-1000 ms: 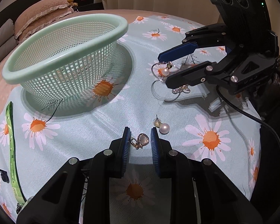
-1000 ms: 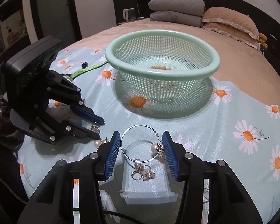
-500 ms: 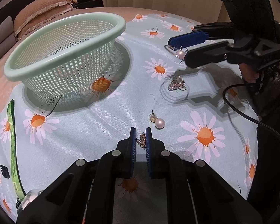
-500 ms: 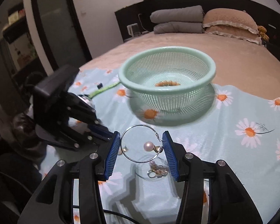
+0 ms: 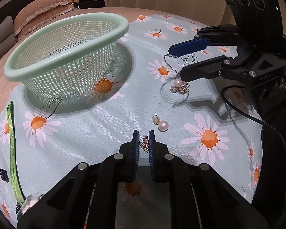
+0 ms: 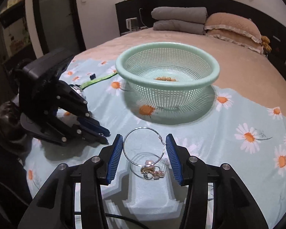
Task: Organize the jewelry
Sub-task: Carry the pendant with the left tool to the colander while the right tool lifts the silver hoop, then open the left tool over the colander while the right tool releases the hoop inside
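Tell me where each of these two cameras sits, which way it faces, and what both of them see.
Left wrist view: sits on the left gripper, looking down along its fingers, shut on a small gold earring; the right gripper shows across the daisy cloth.
Right wrist view: sits on the right gripper, facing the green basket and bed pillows; its fingers grip a hoop earring.
Shared: basket, cloth, hoop, both grippers.

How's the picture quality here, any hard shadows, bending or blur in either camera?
Left wrist view: fisheye bends the cloth into a dome; the basket and right claw cast hard-edged shadows; the gold earring in the left claw is sharp. Right wrist view: corners go black, and the hoop shadow is crisp.
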The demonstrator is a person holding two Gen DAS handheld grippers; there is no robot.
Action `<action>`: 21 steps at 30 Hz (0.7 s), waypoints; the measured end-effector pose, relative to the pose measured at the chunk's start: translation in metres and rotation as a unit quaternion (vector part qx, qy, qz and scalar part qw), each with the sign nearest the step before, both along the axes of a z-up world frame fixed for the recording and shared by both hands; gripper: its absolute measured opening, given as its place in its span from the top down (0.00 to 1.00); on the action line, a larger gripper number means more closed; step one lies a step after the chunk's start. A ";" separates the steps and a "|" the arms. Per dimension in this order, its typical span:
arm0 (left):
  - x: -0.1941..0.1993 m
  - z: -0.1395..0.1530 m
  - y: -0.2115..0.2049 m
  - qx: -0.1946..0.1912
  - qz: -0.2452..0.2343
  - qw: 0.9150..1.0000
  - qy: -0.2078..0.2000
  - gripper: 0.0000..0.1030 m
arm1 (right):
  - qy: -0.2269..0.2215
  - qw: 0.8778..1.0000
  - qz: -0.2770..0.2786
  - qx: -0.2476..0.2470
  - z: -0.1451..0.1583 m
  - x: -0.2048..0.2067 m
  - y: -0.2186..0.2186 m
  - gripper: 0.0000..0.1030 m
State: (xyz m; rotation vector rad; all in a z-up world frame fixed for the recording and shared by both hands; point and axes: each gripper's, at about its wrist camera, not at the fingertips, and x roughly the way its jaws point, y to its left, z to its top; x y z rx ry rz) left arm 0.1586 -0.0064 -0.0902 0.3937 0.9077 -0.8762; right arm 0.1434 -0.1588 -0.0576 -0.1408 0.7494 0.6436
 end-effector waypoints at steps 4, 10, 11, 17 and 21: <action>0.001 0.007 0.005 0.005 0.009 1.000 -0.006 0.89 | -0.017 1.000 0.007 -0.014 0.008 -0.008 0.000 0.57; -0.007 0.041 0.012 0.017 0.017 0.999 -0.044 0.89 | -0.046 0.998 0.005 -0.032 0.035 -0.018 -0.002 0.57; -0.009 0.048 0.013 0.018 0.017 0.998 -0.052 0.89 | -0.051 0.998 0.004 -0.035 0.041 -0.019 -0.004 0.57; -0.011 0.090 0.013 0.016 0.020 0.996 -0.091 0.89 | -0.074 0.996 -0.008 -0.051 0.075 -0.028 -0.007 0.57; -0.007 0.115 0.008 0.016 0.014 0.994 -0.110 0.89 | -0.093 0.994 -0.012 -0.053 0.103 -0.029 -0.006 0.57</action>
